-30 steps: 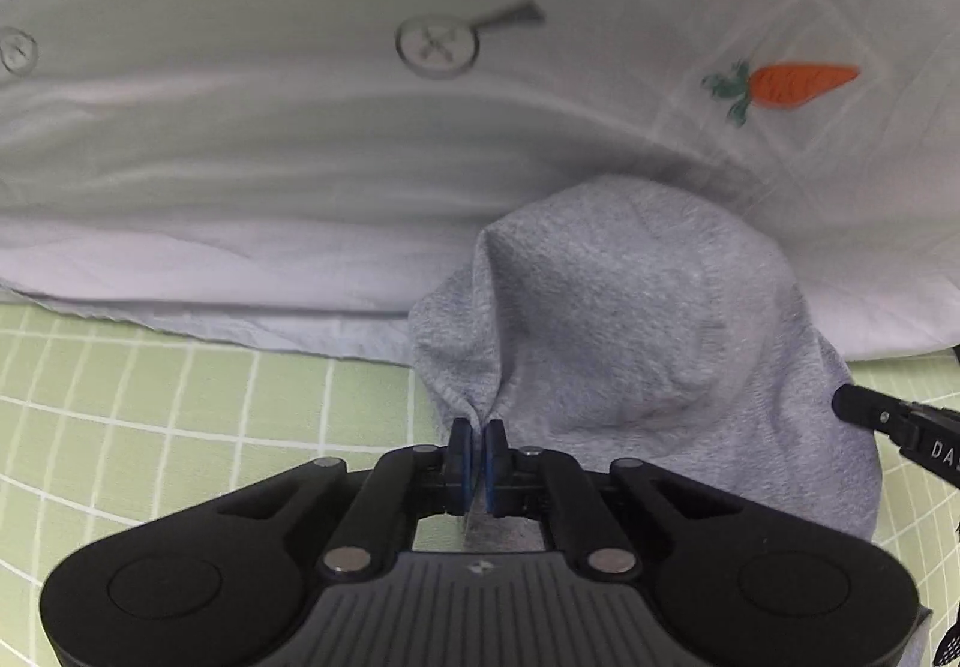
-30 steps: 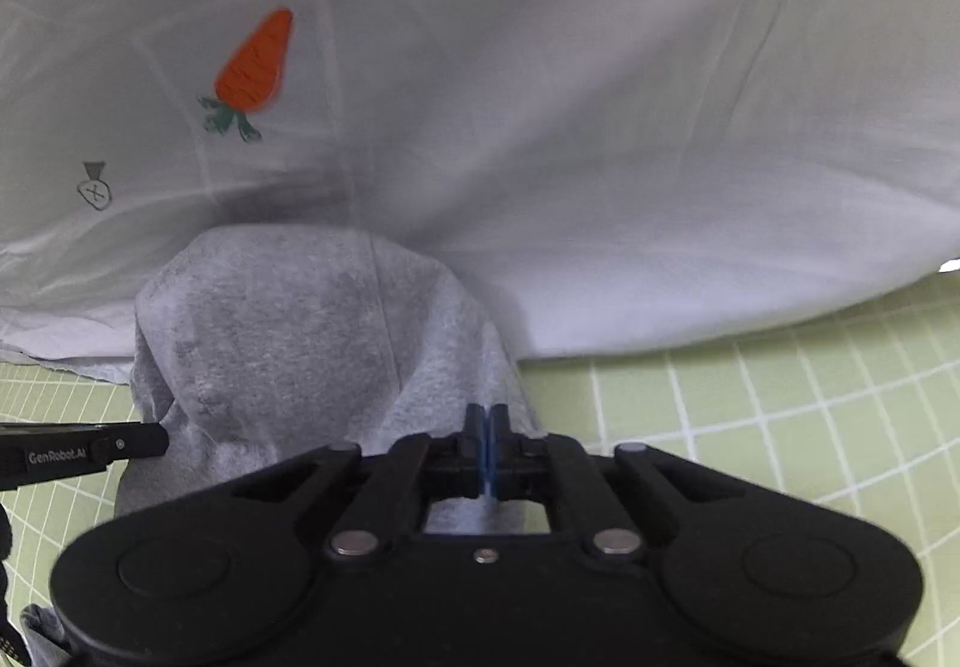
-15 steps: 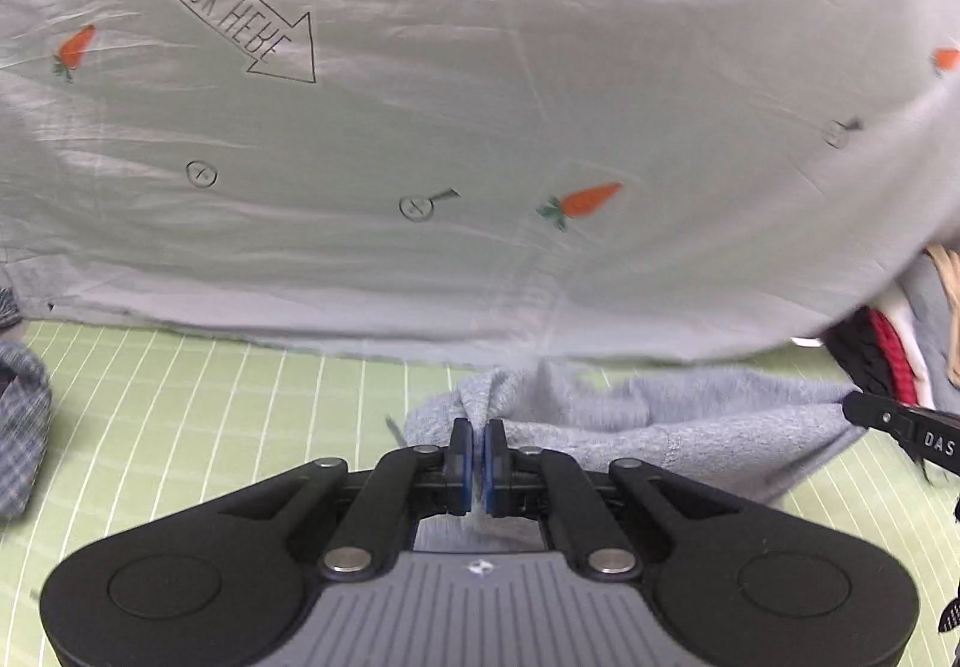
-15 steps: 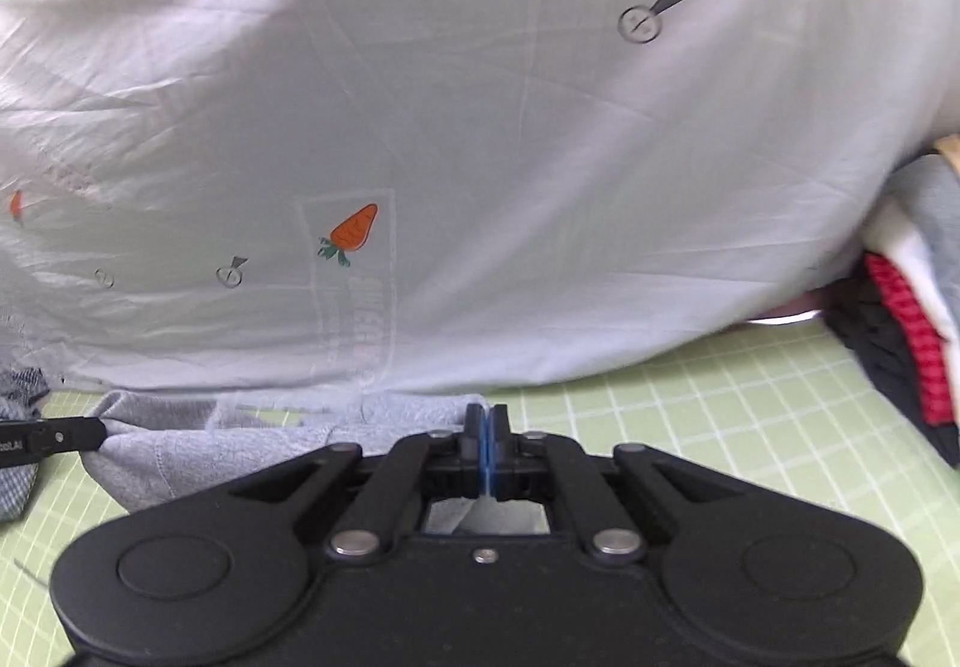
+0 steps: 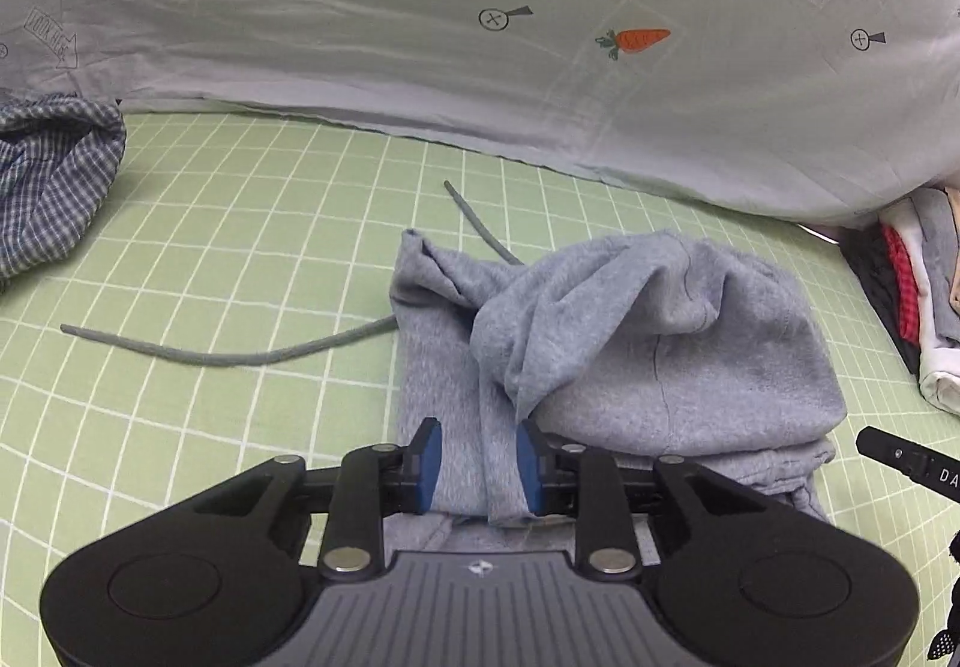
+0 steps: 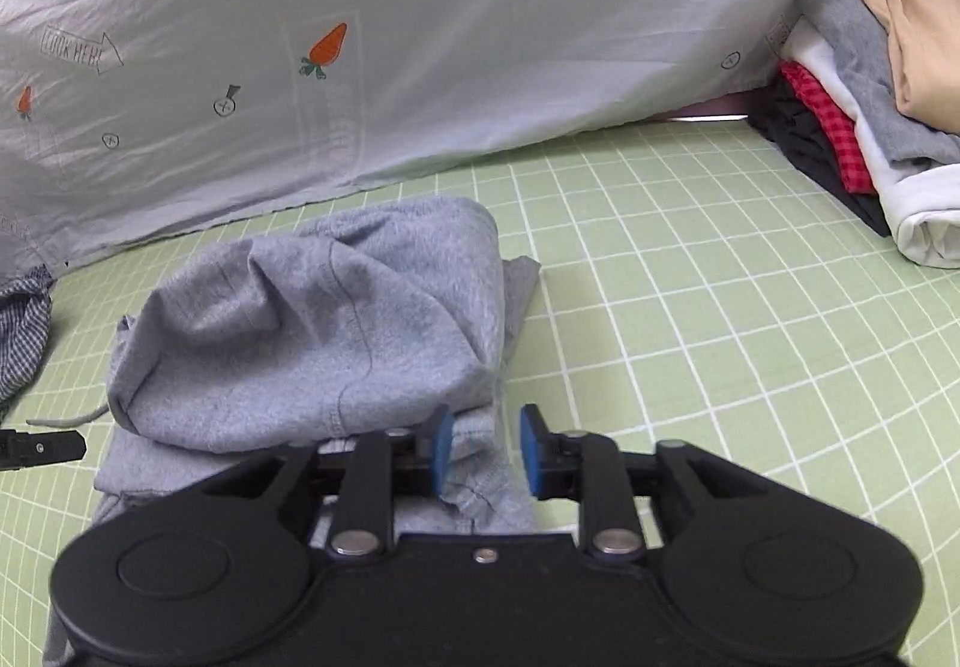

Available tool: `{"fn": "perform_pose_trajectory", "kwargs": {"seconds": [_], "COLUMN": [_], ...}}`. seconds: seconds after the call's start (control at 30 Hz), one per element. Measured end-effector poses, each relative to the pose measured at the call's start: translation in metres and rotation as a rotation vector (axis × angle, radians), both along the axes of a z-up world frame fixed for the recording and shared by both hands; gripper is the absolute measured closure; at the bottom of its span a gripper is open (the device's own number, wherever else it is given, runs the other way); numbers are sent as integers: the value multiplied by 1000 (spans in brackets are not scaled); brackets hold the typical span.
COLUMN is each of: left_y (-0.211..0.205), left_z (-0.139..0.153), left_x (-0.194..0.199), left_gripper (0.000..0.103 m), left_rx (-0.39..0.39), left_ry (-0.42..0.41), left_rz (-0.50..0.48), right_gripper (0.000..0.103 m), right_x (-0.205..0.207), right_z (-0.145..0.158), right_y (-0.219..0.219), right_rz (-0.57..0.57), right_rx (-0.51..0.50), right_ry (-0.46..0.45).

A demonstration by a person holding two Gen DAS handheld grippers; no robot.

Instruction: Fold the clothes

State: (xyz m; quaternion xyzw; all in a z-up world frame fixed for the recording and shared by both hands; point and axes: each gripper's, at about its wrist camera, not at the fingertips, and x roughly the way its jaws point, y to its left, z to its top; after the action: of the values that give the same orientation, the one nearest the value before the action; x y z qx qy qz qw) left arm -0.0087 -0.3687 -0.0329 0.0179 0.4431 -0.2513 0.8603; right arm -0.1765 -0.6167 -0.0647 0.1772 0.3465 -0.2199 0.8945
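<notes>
The grey sweatpants [image 5: 630,355] are lying folded over in a loose heap on the green gridded mat [image 5: 240,247], their near hem edge sitting right under both tools and their drawcord [image 5: 228,355] trailing out to the left across bare mat. The left gripper [image 5: 477,457] is hovering at the near left corner; its fingers [image 5: 427,454] have just been opening and are standing partly apart, with grey cloth lying between them but not pinched. The right gripper [image 6: 483,448] is doing the same at the near right corner, its fingers [image 6: 441,442] just parted over the hem and gripping nothing. To the right of the heap the mat is lying open up to a stack of folded clothes [image 6: 864,151]. A checked garment [image 5: 48,175] is bunched at the far left edge. Behind everything a pale carrot-print sheet [image 5: 480,37] is closing off the back.
</notes>
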Motion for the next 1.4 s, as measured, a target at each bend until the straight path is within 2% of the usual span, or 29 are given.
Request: {"fn": "perform_pose_trajectory", "kwargs": {"seconds": [0.1, 0.27, 0.37, 0.43, 0.53, 0.57, 0.6, 0.63, 0.7, 0.77, 0.83, 1.1, 1.2, 1.4], "left_y": [-12, -30, -38, -35, -27, -24, -20, -14, -4, 10, 25, 90, 112, 126], "left_z": [4, -9, -32, -39, -32, -29, -24, -18, -8, -2, -1, -28, -42, -53], "left_x": [8, 24, 32, 37, 37, 36, 34, 30, 22, 12, 4, -39, -57, -96], "left_gripper": [49, 44, 42, 42, 38, 37, 37, 36, 27, 22, 22, 20, 20, 20], "left_rx": [7, 68, 141, 122, 94, 86, 78, 70, 54, 54, 73, 140, 140, 178], "left_ry": [-28, -33, 15, 64, 65, 63, 52, 42, 22, 4, 13, 148, 217, 246], "left_rz": [-4, -12, -20, -5, 18, 25, 32, 38, 50, 67, 87, 179, 210, 166], "right_gripper": [64, 57, 56, 56, 55, 54, 47, 39, 31, 27, 18, 16, 16, 16], "right_x": [9, 31, 44, 49, 49, 47, 45, 41, 32, 20, 5, -59, -79, -118], "right_z": [4, 0, -18, -29, -30, -27, -24, -20, -12, -6, -4, -26, -35, -49], "right_y": [-3, -12, -15, -15, -13, -11, -10, -8, -3, 3, 11, 40, 51, 69], "right_rz": [-14, -21, -13, -10, -5, -2, -1, -8, -16, -19, -21, -52, -63, -75], "right_rx": [2, -3, 8, 31, 43, 39, 35, 28, 19, 10, 4, 99, 115, 156], "right_ry": [-18, 3, 63, 98, 99, 91, 83, 71, 55, 44, 45, 157, 200, 264]}}
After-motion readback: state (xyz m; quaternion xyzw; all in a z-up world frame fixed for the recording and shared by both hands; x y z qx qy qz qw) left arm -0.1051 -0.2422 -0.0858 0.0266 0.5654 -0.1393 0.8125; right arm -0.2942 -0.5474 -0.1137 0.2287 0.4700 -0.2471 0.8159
